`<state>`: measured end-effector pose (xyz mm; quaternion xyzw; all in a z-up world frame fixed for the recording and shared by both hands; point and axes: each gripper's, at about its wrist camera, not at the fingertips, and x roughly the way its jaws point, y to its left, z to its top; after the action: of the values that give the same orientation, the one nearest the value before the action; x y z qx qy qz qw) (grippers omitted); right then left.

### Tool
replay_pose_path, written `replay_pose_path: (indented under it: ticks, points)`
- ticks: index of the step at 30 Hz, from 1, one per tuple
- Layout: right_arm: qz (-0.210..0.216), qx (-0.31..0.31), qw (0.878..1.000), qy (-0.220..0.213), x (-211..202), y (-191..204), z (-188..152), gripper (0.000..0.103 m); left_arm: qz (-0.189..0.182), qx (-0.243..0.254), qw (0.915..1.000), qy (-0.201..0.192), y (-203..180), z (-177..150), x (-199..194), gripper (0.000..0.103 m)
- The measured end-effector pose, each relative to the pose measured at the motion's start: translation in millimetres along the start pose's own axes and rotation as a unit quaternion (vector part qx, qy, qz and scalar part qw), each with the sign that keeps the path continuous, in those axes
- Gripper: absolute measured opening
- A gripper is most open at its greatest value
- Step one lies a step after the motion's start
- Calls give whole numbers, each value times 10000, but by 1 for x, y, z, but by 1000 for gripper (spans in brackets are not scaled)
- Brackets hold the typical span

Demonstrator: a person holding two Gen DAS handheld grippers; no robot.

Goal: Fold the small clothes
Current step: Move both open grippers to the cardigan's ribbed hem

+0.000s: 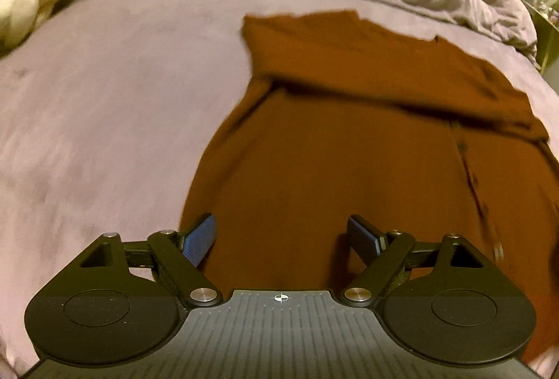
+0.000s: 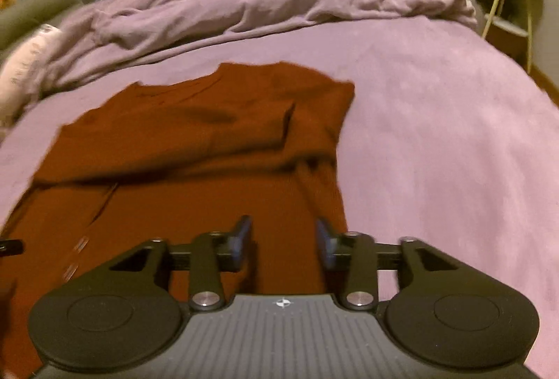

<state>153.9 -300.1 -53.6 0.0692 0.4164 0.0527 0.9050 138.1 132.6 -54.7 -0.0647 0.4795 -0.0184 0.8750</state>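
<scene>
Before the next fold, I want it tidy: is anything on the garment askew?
The rust-brown garment lies flat on the bed, but its folded-in sleeve crosses at a slant with a rumpled edge.

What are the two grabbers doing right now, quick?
Left gripper: open, holding nothing, above the brown shirt.
Right gripper: open, holding nothing, above the same shirt's edge.

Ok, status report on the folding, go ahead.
Left hand-held gripper open, right hand-held gripper open, both over hem. Rust shirt on bed, sleeves folded in. Nothing blocking.
</scene>
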Motion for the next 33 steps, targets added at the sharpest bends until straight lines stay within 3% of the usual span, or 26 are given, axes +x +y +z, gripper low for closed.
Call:
replay_pose_path:
  ticks: [4,8,13,17,19,21,24,26,33]
  points:
    - [235,416,9980,422,-38,-13,-48,67,-170,-292,9989,311,16,-35,-18,87]
    - [562,914,9923,626,-56,-26,-81,66,-337,-291,9987,262,19,-52,-33,84]
    - [549,1003,9906,753,-61,-24,-97,46,-518,-557,9965,359,27,-62,-42,71]
    - [584,1116,9879,909,-62,-28,-104,21,-752,-834,9925,477,40,-68,-45,61]
    - [621,1206,9863,940,-64,-31,-108,18,-904,-984,9895,555,46,-69,-46,56]
    - [640,1288,9847,985,-66,-35,-113,10,-896,-1030,9887,613,52,-71,-45,43]
    - [764,1531,9800,1018,-69,-42,-118,9,-1062,-1235,9842,689,62,-72,-45,44]
    - [853,1708,9761,1035,-70,-48,-120,9,-1218,-1325,9808,750,65,-73,-46,54]
    - [1077,2156,9640,1123,-64,-59,-120,13,-1446,-1580,9732,841,75,-74,-42,57]
